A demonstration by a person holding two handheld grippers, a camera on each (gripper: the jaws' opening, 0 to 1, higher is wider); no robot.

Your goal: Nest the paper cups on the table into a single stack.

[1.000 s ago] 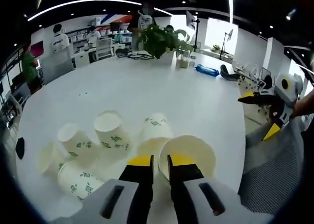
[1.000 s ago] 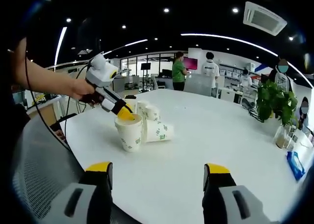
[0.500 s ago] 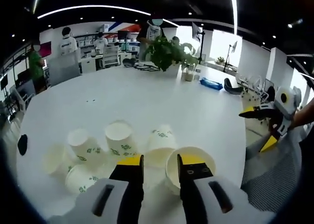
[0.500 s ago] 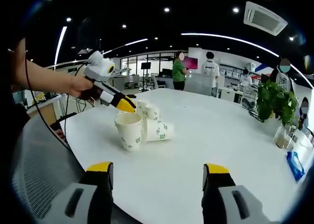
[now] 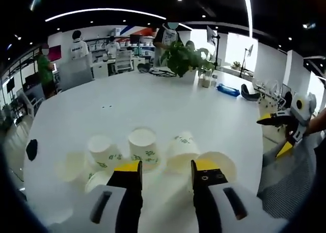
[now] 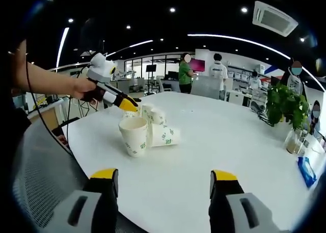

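Right gripper point(image 6: 162, 179) with jaws wide apart, nothing between them. Ahead and left of the jaws, an upright paper cup point(image 6: 133, 136) on the white table point(image 6: 219, 141), more cups point(image 6: 160, 128) tipped just behind it. Left gripper point(image 6: 128, 104) poised above the upright cup.

Big white counter point(image 6: 214, 141) in open office; dark ceiling with strip lights point(image 6: 239, 39) and a vent point(image 6: 275, 20). Potted plant point(image 5: 186, 59) at far edge, bright windows point(image 5: 239, 44), desks and people behind
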